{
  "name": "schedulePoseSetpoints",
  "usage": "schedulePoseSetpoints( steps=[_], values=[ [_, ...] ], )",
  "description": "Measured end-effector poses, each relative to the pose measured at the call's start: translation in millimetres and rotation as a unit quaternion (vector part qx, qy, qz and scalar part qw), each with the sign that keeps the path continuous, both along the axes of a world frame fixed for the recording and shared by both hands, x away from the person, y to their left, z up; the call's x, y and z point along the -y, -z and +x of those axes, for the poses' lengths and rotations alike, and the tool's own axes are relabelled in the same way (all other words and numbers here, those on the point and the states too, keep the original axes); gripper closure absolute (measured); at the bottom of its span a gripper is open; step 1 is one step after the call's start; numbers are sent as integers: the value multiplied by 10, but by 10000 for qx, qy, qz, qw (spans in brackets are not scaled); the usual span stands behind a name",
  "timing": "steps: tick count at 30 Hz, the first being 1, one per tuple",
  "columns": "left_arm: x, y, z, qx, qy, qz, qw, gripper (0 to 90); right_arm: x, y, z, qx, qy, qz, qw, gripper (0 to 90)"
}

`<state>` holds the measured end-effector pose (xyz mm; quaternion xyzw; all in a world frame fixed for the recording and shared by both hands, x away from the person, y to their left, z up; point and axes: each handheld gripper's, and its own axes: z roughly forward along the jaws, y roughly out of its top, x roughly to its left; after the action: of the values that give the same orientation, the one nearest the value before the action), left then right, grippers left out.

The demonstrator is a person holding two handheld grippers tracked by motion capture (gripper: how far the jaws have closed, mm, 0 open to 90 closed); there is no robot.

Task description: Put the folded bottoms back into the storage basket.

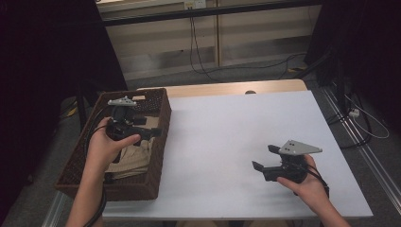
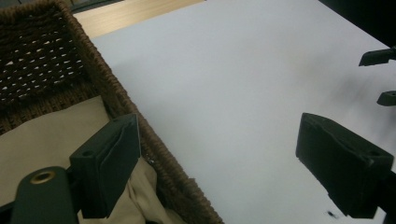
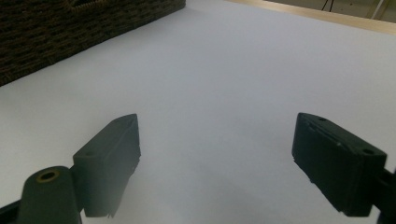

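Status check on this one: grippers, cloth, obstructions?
Left gripper open over basket rim. Right gripper open, empty, above white table. Beige cloth lies in basket, ungripped. Nothing in the way.

No readable text, label, brand, number or sign appears on anything here.

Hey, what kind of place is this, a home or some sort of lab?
Probably a lab or recording workspace, not a home: a plain white table ringed by black curtains, loose cables trailing over the bare floor, and a wicker basket of beige cloth set out as a test prop.
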<state>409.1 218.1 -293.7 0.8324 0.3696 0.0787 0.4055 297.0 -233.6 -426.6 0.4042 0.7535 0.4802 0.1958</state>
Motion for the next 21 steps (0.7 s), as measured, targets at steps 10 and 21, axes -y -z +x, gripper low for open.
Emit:
schedulePoseSetpoints(
  steps=[10, 21],
  values=[
    [34, 41, -97, 140, 64, -201, 9997, 140, 173, 58, -77, -108, 44, -147, 9998, 150],
    [58, 69, -185, 325, 96, -427, 9985, 139, 269, 80, -128, -123, 81, -206, 9997, 151]
  ],
)
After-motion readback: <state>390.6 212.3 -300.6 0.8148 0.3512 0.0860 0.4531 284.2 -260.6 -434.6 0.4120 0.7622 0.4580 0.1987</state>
